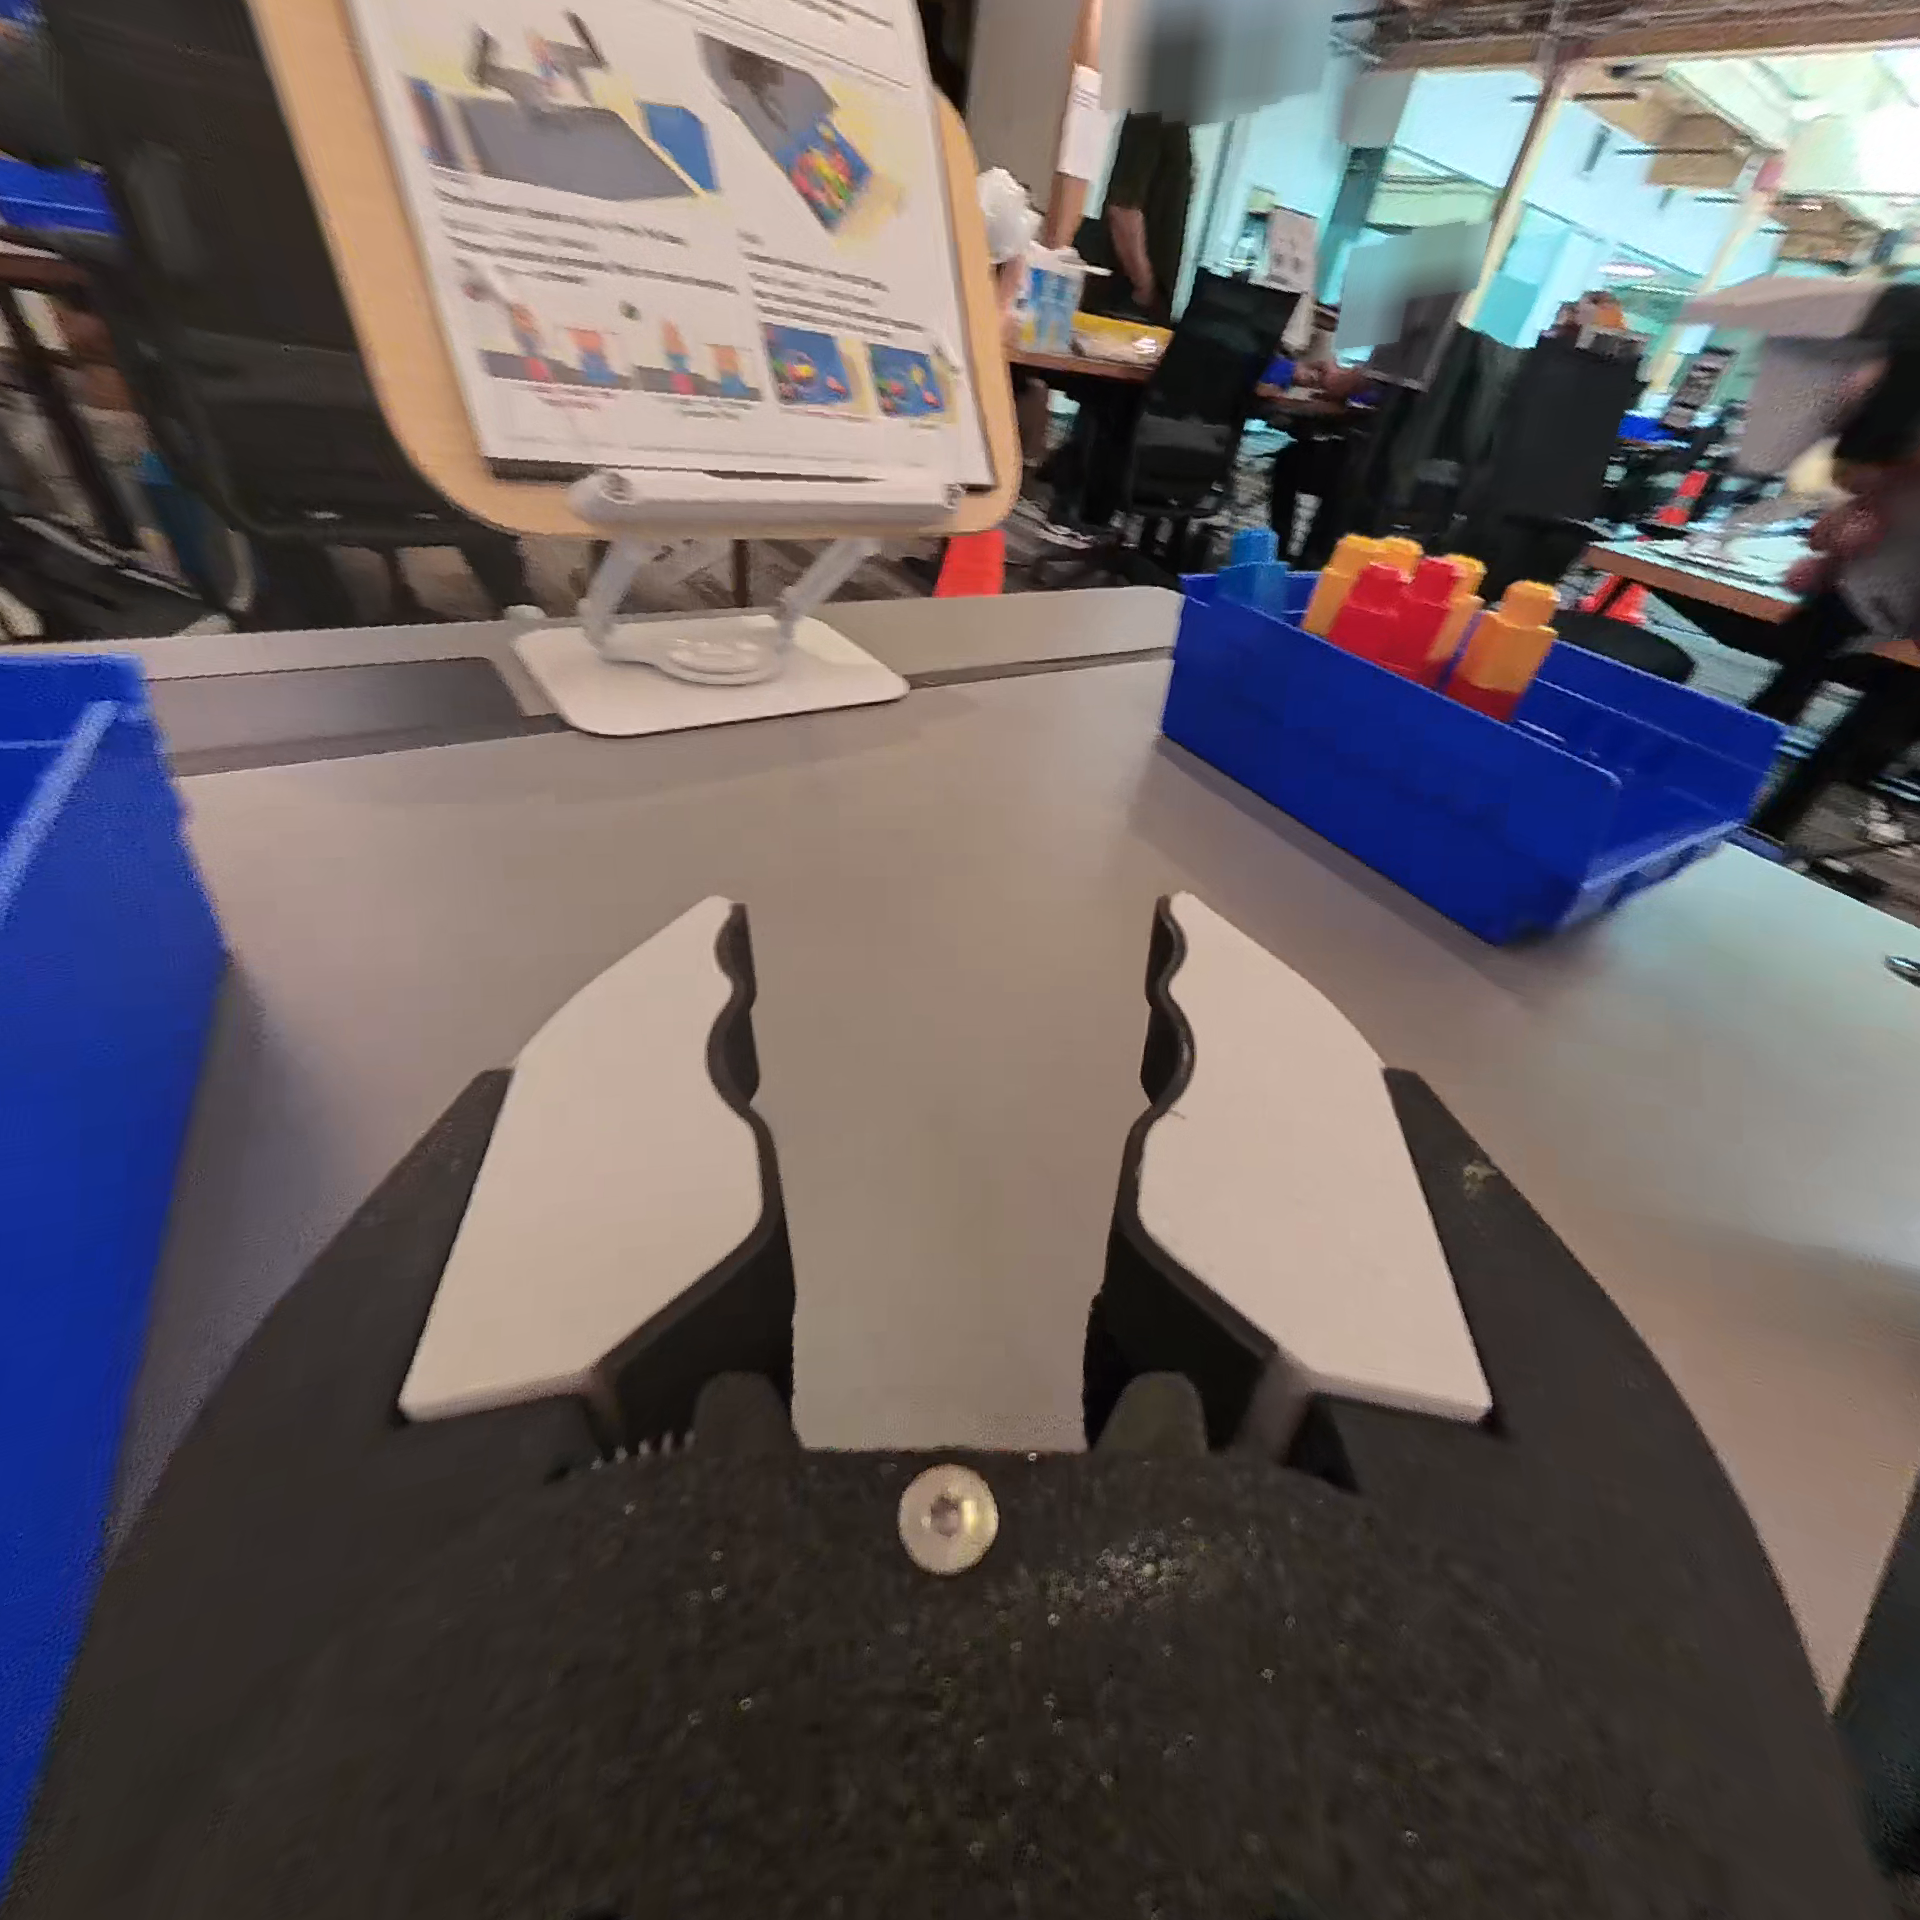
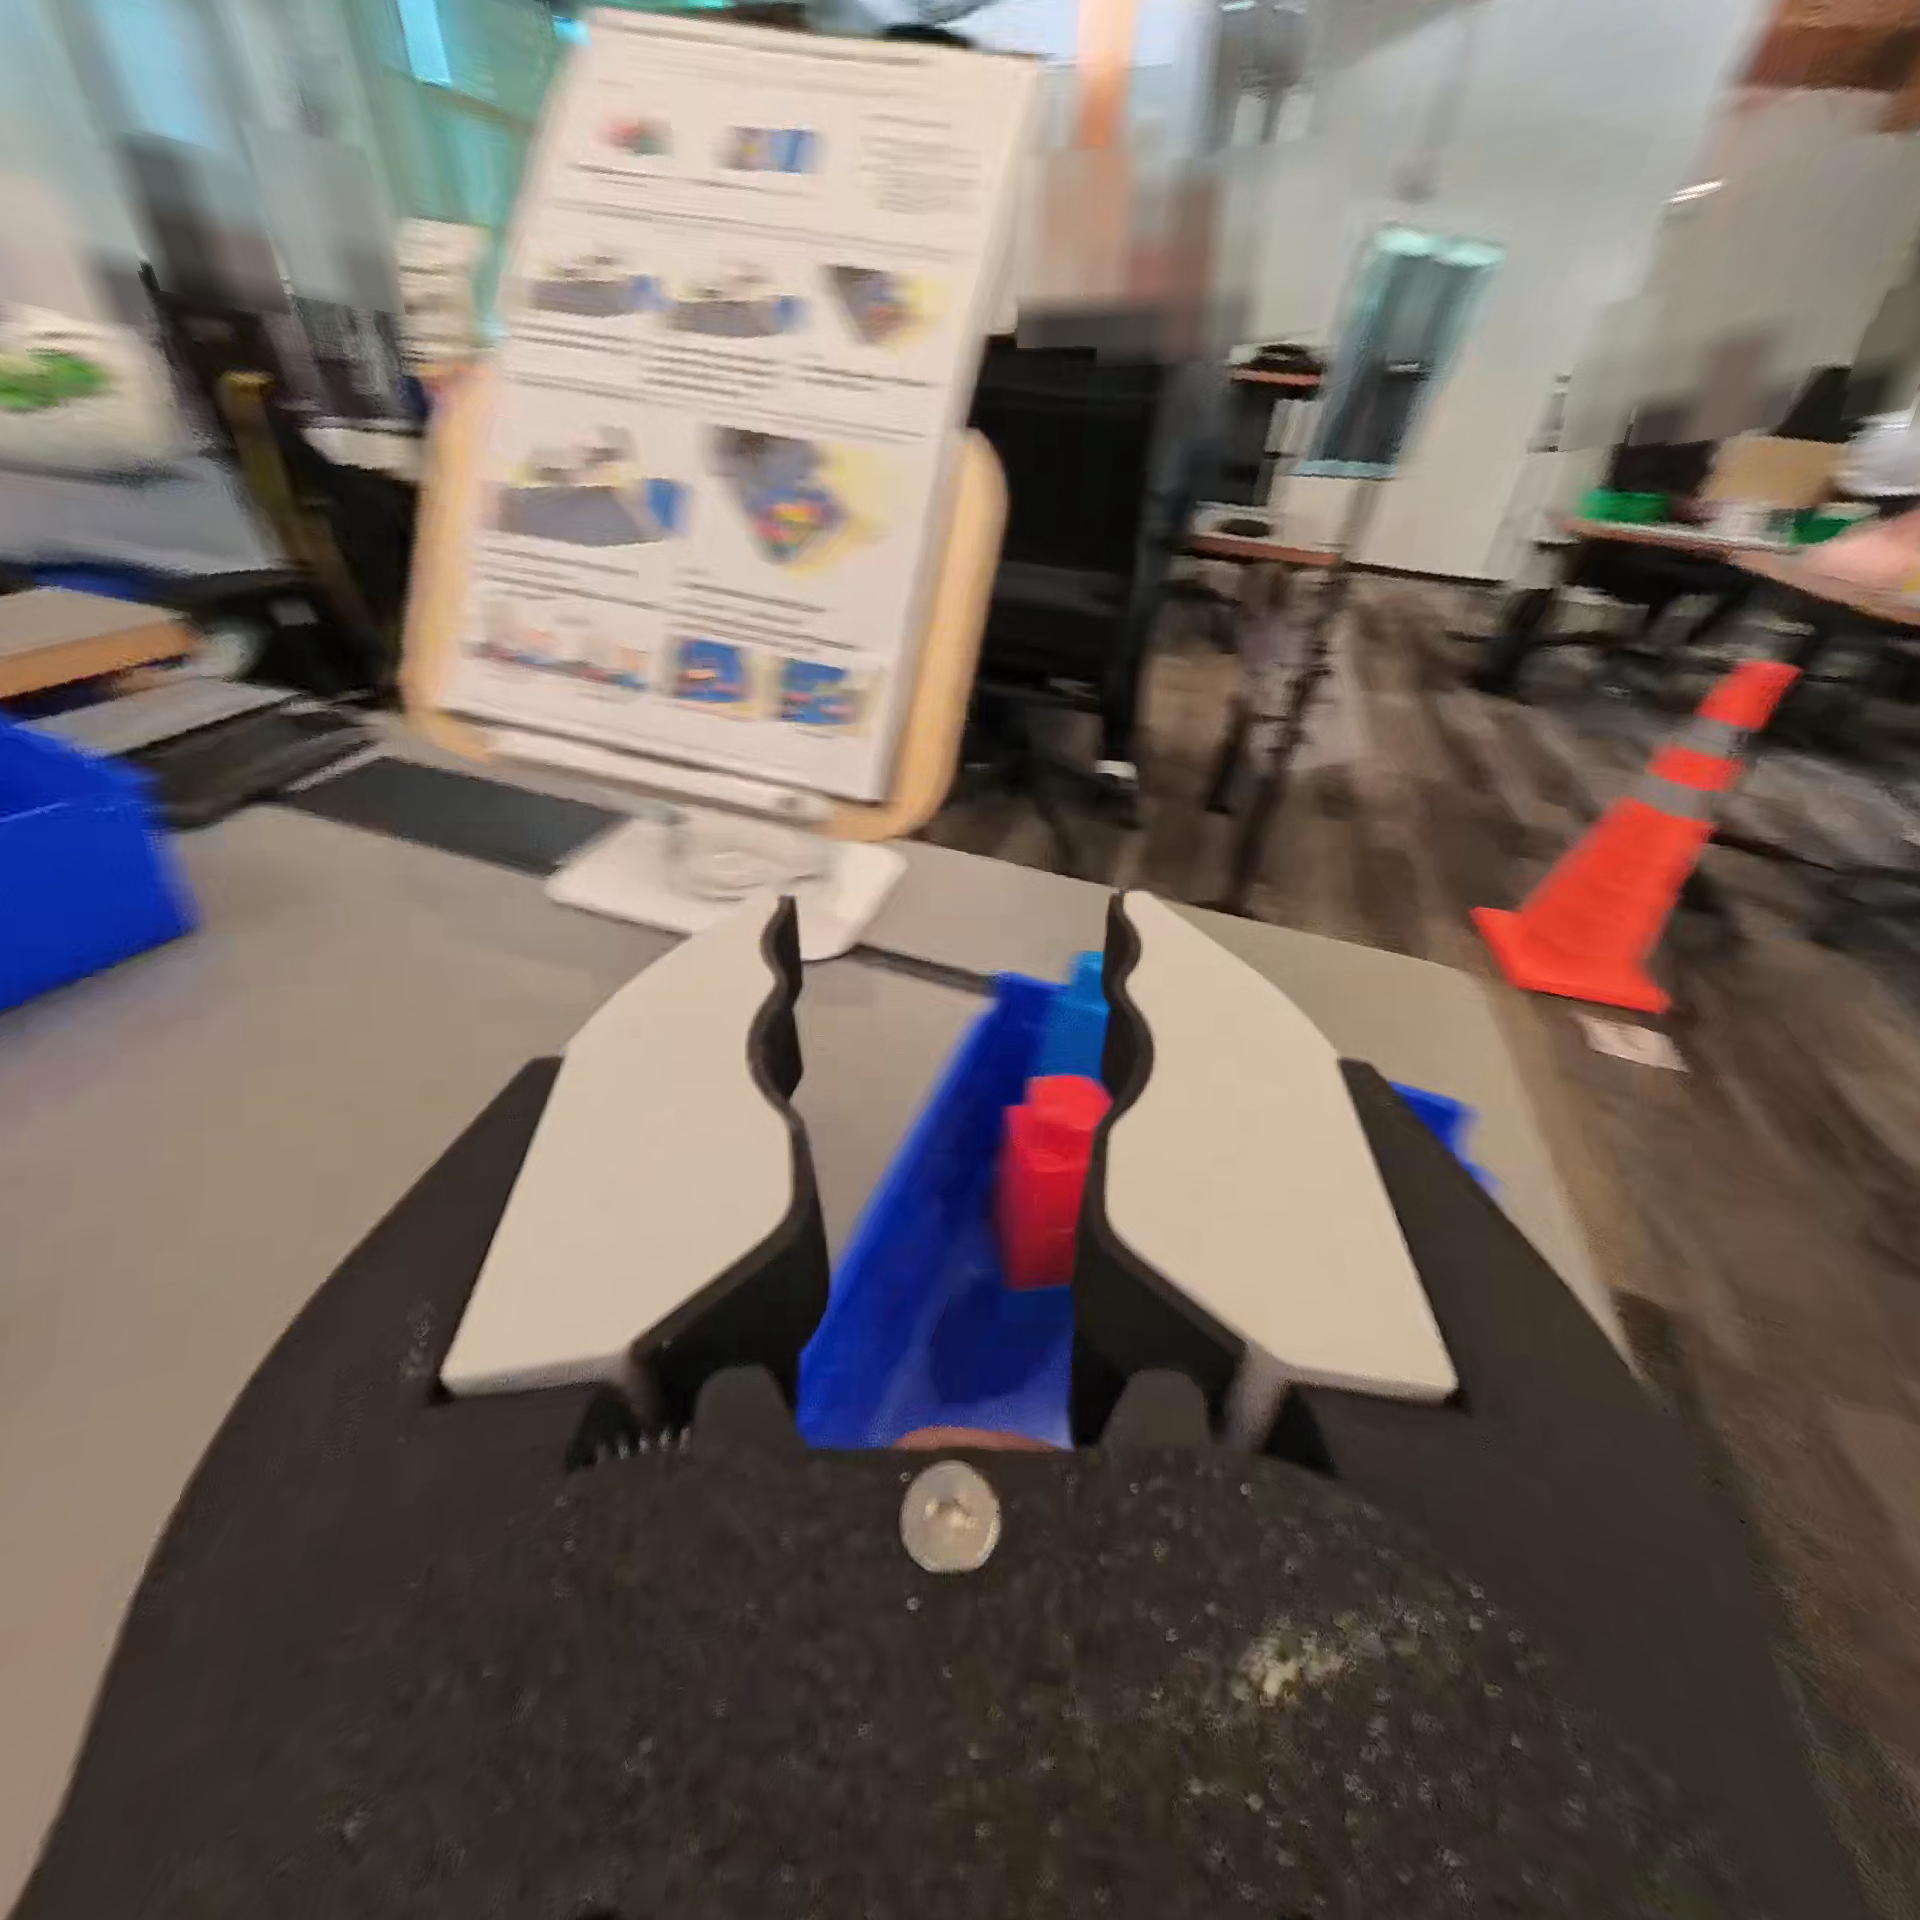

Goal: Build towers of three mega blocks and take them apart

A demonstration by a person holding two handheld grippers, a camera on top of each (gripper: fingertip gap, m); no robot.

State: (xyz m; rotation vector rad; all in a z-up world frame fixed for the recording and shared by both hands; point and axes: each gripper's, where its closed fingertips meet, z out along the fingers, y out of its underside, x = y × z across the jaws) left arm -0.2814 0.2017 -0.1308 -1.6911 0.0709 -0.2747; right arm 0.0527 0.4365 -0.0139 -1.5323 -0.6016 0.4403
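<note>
A blue bin (image 1: 1455, 790) sits on the grey table (image 1: 935, 852) at the right, holding red blocks (image 1: 1403, 613), orange blocks (image 1: 1507, 644) and a blue block (image 1: 1257, 571). My left gripper (image 1: 948, 914) is open and empty over the bare table, left of the bin. My right gripper (image 2: 951, 914) is open and empty, held over the same blue bin (image 2: 914, 1195); between its jaws show a red block (image 2: 1044, 1174) and a blue block (image 2: 1075, 1013). The right wrist view is motion-blurred.
A second blue bin (image 1: 94, 987) stands at the left edge, also in the right wrist view (image 2: 73, 862). A stand with an instruction sheet (image 1: 675, 260) is at the table's back. An orange cone (image 2: 1642, 852) stands on the floor beyond the table's right side. Across from one pair of fingers to the other is roughly 40 centimetres.
</note>
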